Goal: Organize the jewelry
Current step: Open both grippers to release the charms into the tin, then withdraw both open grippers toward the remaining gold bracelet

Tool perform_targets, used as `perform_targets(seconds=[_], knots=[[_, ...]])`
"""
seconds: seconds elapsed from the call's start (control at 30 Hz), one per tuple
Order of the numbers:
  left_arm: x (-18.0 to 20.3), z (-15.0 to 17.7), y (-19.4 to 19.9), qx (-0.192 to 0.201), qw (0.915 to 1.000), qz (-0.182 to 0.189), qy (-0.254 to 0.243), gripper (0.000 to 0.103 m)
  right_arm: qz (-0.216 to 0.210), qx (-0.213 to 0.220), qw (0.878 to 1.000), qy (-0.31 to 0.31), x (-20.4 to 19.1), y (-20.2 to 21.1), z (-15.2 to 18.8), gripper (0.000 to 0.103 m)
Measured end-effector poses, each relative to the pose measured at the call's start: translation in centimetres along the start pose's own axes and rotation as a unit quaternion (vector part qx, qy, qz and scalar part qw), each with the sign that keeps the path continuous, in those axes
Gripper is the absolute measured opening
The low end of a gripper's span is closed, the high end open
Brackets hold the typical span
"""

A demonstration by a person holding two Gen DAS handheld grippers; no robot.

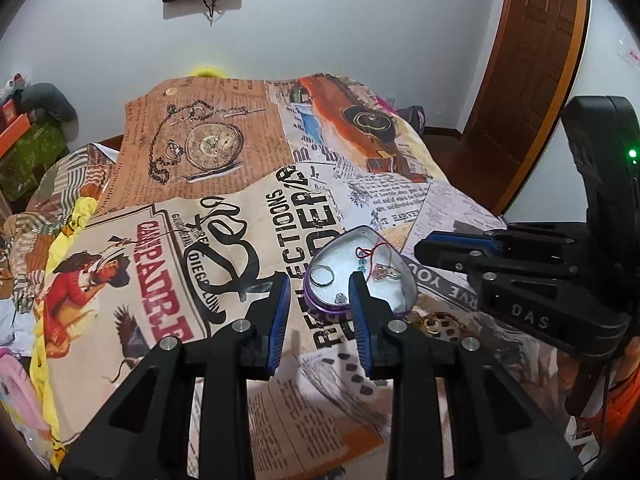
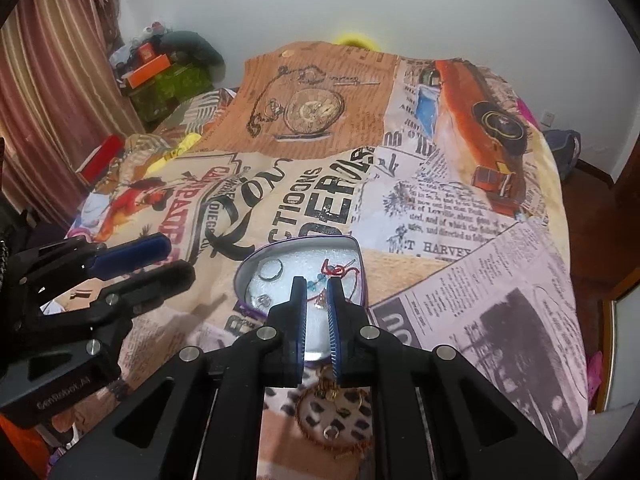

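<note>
A heart-shaped tin box with a purple rim and a white foam lining lies open on a bed covered by a printed cloth showing vintage newspaper, a pocket watch and an orange car. Inside the box, toward its left lobe, rests a plain silver ring. Near the front edge sits a small silver stud-like piece. Across the right half lies a thin red cord with small blue beads and a little silver charm beside them; in the right wrist view the cord curls in a loop near the box's far wall.

The left gripper hangs above the near side of the box with its blue-padded fingers moderately apart and nothing between them; the right-hand pad overlaps the box's front rim in the picture, but contact cannot be told.

The right gripper points down over the same box, its fingers drawn narrowly together. A fine gold chain with small pendants hangs just below the pads, near the gap between them; whether the pads pinch it cannot be told. Below it on the cloth lies a round spotted patch ringed by a coppery beaded strand.
</note>
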State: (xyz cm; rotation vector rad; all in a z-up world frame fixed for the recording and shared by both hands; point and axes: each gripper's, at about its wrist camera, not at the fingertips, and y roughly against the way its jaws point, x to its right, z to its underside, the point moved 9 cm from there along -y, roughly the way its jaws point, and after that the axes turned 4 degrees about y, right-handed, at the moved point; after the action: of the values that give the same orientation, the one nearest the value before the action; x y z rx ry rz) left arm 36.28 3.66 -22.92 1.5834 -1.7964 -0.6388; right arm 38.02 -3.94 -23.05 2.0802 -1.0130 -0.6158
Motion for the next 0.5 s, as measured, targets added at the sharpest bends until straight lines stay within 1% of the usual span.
perform_targets(seconds=[0.23, 0.27, 0.33, 0.4, 0.43, 0.5], knots=[[1.3, 0.5, 2.5, 0.005, 1.0000, 0.001, -0.008, 0.030, 0.013, 0.019, 1.000, 0.004, -0.3, 3.1, 0.8, 0.012], [1.6, 0.6, 2.8, 0.006, 0.9999, 0.003, -0.009, 0.030, 0.015, 0.023, 1.000, 0.004, -0.3, 3.6, 1.0, 0.015], [2.2, 0.7, 3.2, 0.006, 0.9999, 0.005, -0.010, 0.032, 0.022, 0.030, 0.999, 0.002, -0.3, 4.4, 1.2, 0.025], [2.8, 1.0, 3.5, 0.007, 0.9998, 0.009, -0.014, 0.033, 0.027, 0.045, 0.999, -0.004, -0.1, 5.4, 1.4, 0.045], [3.2, 1.1, 3.6, 0.006, 0.9998, 0.010, -0.016, 0.033, 0.027, 0.053, 0.998, -0.007, 0.0, 5.9, 1.6, 0.048], [3.9, 1.4, 3.7, 0.005, 0.9997, 0.012, -0.020, 0.033, 0.032, 0.061, 0.998, -0.010, 0.2, 6.6, 1.9, 0.049]])
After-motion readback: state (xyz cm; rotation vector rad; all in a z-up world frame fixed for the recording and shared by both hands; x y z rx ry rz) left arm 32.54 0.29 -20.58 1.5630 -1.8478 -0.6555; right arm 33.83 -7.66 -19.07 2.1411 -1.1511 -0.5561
